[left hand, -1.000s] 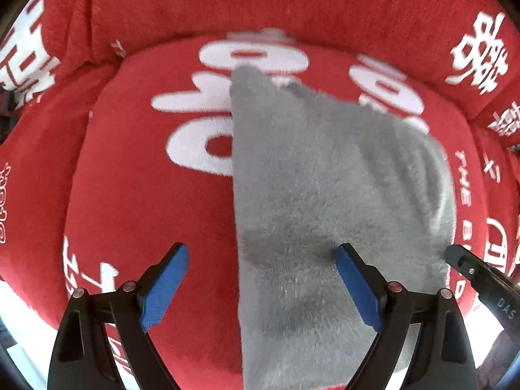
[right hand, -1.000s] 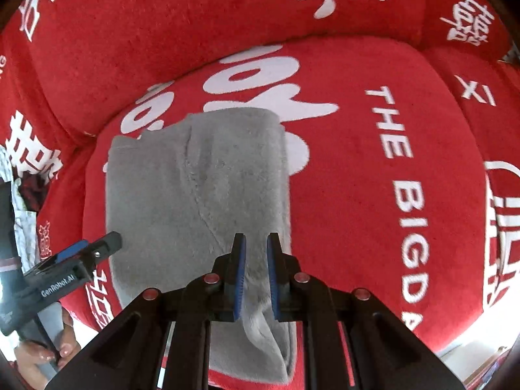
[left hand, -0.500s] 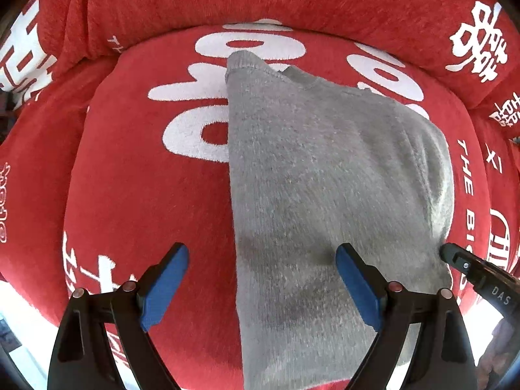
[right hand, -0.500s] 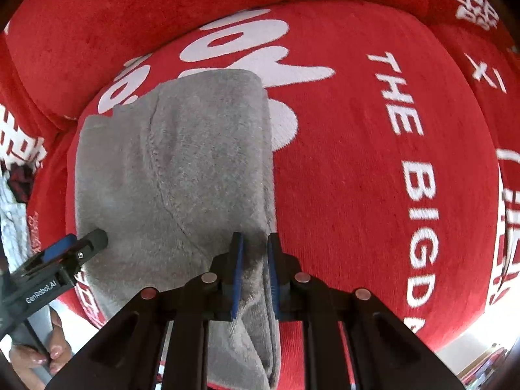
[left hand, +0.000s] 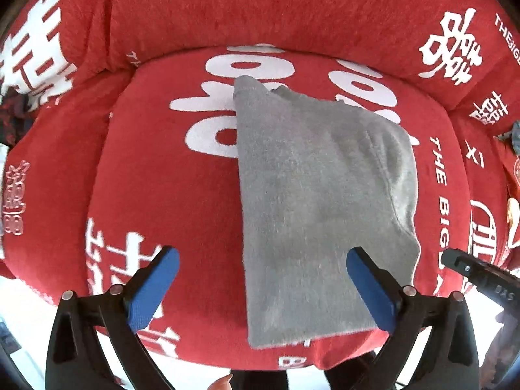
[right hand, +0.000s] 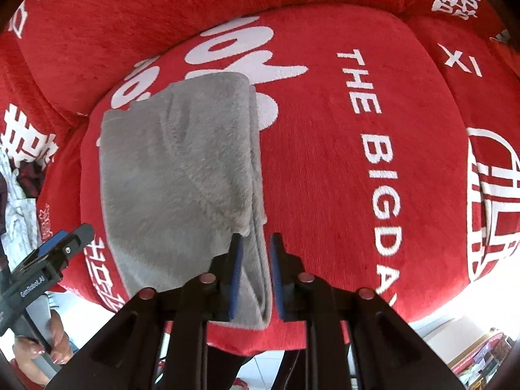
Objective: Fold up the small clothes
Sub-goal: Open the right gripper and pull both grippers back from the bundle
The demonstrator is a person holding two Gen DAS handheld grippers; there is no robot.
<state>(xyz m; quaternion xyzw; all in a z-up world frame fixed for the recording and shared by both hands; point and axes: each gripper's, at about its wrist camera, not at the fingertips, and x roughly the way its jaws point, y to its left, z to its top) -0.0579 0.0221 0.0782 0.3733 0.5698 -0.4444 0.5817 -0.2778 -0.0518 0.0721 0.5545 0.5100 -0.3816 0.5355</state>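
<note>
A grey fleece garment point(left hand: 318, 195) lies folded flat on the red seat cushion point(left hand: 156, 178). My left gripper point(left hand: 261, 256) hovers above the garment's near left edge. Its jaws are opening wide, with nothing gripped between them. In the right wrist view the garment point(right hand: 175, 175) shows its doubled right edge. My right gripper point(right hand: 256, 239) hangs over that edge. Its jaws are opening and the edge lies below the gap, free of the pads. Each gripper's tip shows in the other's view: the left gripper point(right hand: 65, 243) and the right gripper point(left hand: 455, 260).
The cushion point(right hand: 325, 162) carries white lettering and sits against a raised red backrest point(left hand: 260, 6). Its front edge drops off just below the grippers. A heap of other clothes point(right hand: 19, 195) lies at the far left. A hand point(right hand: 55, 347) holds the left tool.
Both grippers have lifted away from the garment, which now looks smaller. The right jaws were nearly closed on the doubled edge and have parted. The left jaws have spread a little wider.
</note>
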